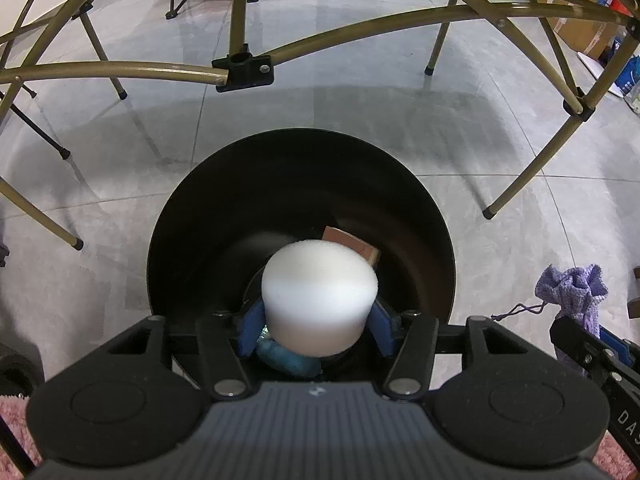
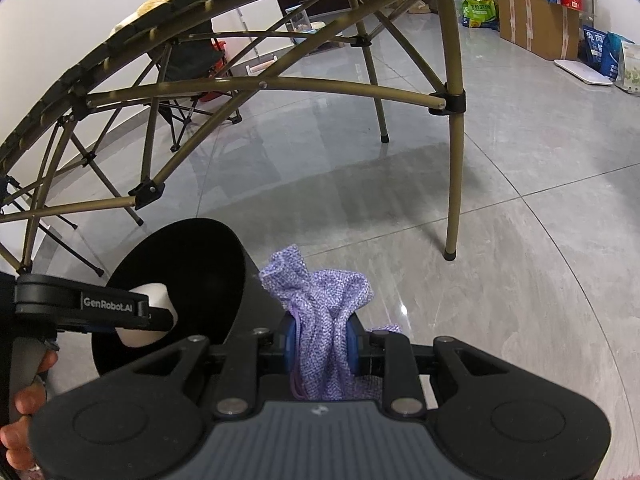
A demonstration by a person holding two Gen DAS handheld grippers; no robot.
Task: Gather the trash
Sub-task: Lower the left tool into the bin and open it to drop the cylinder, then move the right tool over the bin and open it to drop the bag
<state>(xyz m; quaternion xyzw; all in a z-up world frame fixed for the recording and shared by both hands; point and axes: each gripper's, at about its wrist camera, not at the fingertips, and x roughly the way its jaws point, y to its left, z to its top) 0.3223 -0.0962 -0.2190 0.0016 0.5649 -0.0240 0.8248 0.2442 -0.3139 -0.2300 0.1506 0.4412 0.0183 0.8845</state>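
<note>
With a brown block [image 1: 354, 246] already binned, the left tool [image 1: 316, 326] cradles a white foam puck [image 1: 320, 296] over the black bin [image 1: 192, 216] at frame centre — the right tool [image 2: 322, 346] pinches a purple pouch [image 2: 320, 300], unbinned.

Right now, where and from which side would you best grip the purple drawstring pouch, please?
Probably at the gathered neck, from above: the purple drawstring pouch bunches narrow there. The right claw already pinches its cloth beside the black bin.

Left wrist view looked steeply down past its tongs [image 1: 316, 332] into the black bin [image 1: 192, 208], close. Right wrist view faced less steeply over its tongs [image 2: 322, 342]. Both shared bin, floor [image 2: 520, 264], table frame [image 2: 454, 160].
</note>
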